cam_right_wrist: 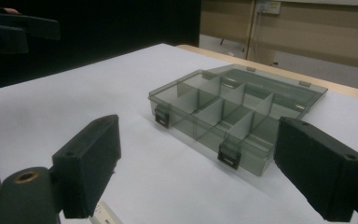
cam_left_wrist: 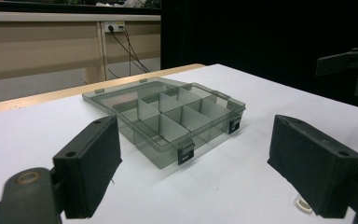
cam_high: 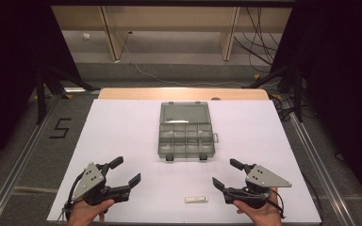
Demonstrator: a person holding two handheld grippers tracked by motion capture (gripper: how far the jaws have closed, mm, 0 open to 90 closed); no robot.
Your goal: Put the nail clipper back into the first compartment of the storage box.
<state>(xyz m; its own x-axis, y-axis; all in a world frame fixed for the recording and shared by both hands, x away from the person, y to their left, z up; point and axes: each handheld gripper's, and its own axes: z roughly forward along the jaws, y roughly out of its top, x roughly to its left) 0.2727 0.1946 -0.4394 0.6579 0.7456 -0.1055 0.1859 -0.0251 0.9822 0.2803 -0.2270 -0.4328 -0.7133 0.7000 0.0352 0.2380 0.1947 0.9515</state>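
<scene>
Floor marking "5" (cam_high: 61, 128) beside white table (cam_high: 122, 127)

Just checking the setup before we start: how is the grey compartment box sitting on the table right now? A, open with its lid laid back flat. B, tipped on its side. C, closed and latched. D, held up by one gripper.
A: the compartment box rests on the white table with its lid folded back flat, dividers exposed, both grippers apart from it.
</scene>
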